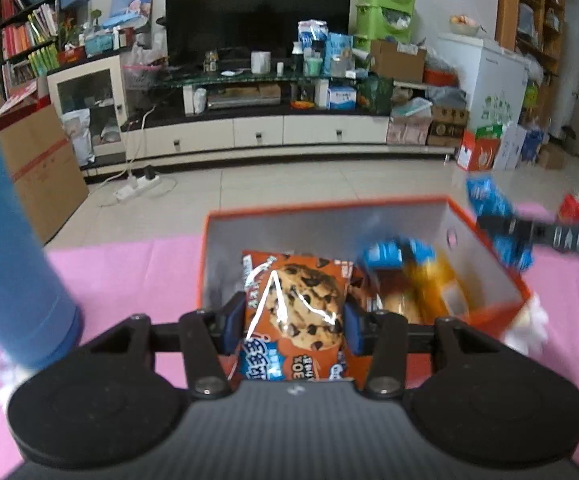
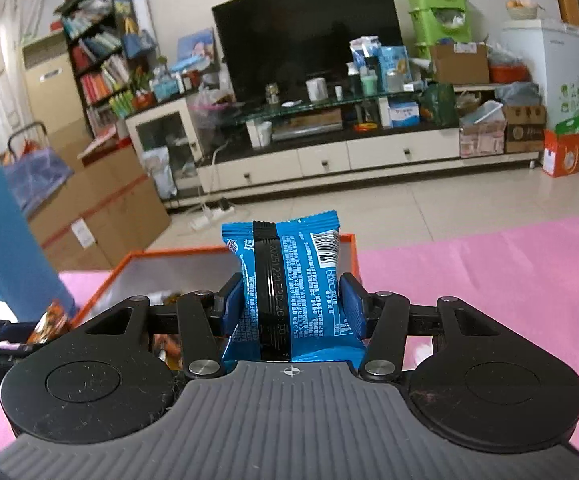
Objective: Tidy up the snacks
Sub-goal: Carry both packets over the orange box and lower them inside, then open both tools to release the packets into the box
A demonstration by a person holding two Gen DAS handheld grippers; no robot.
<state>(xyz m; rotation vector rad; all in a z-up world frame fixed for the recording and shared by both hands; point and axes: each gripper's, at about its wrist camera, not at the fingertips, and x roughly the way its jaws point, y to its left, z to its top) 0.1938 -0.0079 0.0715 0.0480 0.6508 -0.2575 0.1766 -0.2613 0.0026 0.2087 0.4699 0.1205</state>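
Left claw (image 1: 294, 322) grips the cookie packet (image 1: 295, 312); right claw (image 2: 291, 306) grips the blue packet (image 2: 289, 280); the orange box (image 1: 485, 316) lies just beyond both.

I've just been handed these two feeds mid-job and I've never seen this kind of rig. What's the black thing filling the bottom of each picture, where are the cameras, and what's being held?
There is no robot arm: a person carries a two-finger gripper in each hand, and each gripper has a wide-angle camera looking forward along its fingers. The black and grey shape at the bottom is the gripper's own body.

In the left wrist view, the left gripper is clamped on an orange cookie packet, above an orange-rimmed box that already holds other snacks. The box sits on a pink mat, with a blue bottle to the left. The blurred shape at the right edge is the other gripper.

In the right wrist view, the right gripper is clamped on a blue snack packet, with the same box behind it.

Behind is a living room with a television.
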